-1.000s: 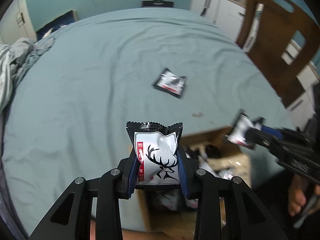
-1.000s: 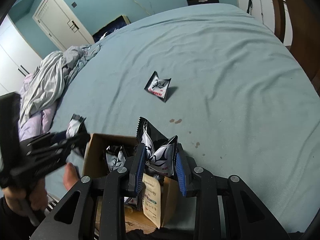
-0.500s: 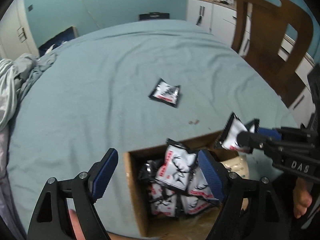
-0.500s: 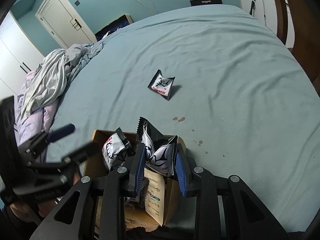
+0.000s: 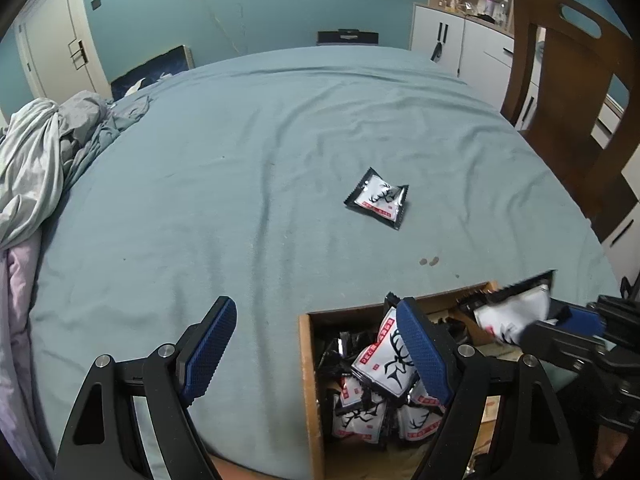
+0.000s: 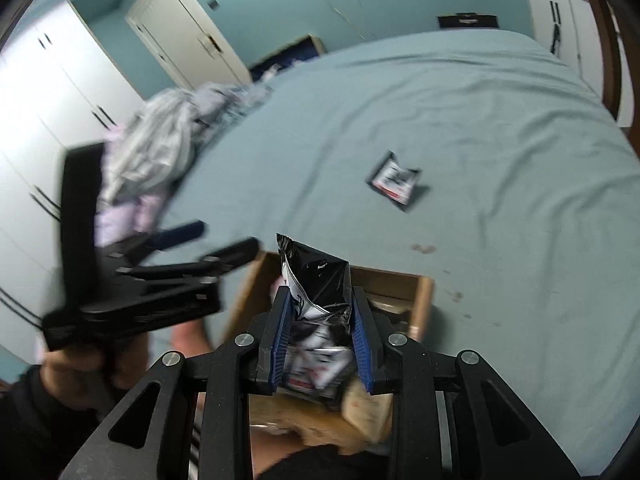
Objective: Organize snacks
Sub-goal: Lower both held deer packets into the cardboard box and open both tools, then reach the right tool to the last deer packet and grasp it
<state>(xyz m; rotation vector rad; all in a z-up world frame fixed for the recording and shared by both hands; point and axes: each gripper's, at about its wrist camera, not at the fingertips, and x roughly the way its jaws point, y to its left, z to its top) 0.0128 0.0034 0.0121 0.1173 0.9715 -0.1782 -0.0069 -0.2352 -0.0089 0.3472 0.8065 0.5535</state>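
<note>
Fingers of the left gripper [image 5: 314,354], black with blue ribbed pads, stand spread wide and released with nothing between them, poised over the near edge of the teal-sheeted bed [image 5: 260,152] and the left wall of the open brown cardboard box [image 5: 310,380]. To the far left of that view a crumpled heap of grey and lilac bedding [image 5: 36,160] lies on the bed's edge. Inside the box sit several black-and-white foil snack packets printed with a stag and a red strip [image 5: 386,360], piled loosely against one another. Further out on the sheet, well apart from the box, a single matching snack packet [image 5: 378,198] lies flat and alone; the right wrist view shows it too, blurred [image 6: 396,182]. Near it the sheet carries two small dark stains [image 5: 429,261]. At the right, the right gripper [image 6: 320,340] has its fingers clenched on another stag-printed packet [image 6: 316,280], whose black crimped top sticks up between the blue pads, held above the box's far right corner [image 6: 424,296]. A brown wooden chair [image 5: 560,80] stands beside the bed on the far right.
</note>
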